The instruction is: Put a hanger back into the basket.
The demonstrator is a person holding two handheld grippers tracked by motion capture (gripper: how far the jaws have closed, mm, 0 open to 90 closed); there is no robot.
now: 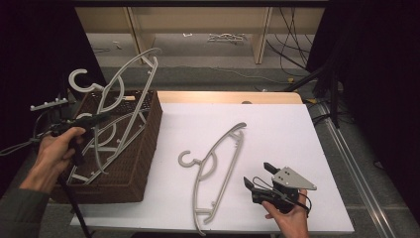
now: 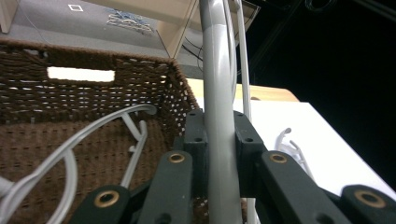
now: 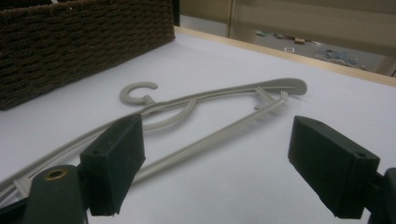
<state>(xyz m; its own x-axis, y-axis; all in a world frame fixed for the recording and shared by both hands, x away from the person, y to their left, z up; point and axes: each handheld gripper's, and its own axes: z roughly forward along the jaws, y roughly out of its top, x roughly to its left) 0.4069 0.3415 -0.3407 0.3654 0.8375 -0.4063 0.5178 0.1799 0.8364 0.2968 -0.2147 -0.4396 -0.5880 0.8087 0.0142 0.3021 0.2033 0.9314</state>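
Grey hanger point(image 2: 218, 140) clamped in left tool point(image 2: 219, 135) | right tool point(image 3: 215, 163) wide open, empty

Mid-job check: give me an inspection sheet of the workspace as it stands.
Surface: white table top, wooden strip along the far edge.
Job's things: one grey plastic hanger flat on the table; brown woven basket at the left, holding more hangers; one raised hanger rising out of it.
Clutter: nothing seen.
Grippers: left gripper clamped on the raised hanger's bar; right gripper open, low, near the flat hanger.
Cables: black cable trailing from the left gripper.
Surroundings: floor cables, wooden frame legs beyond the table.
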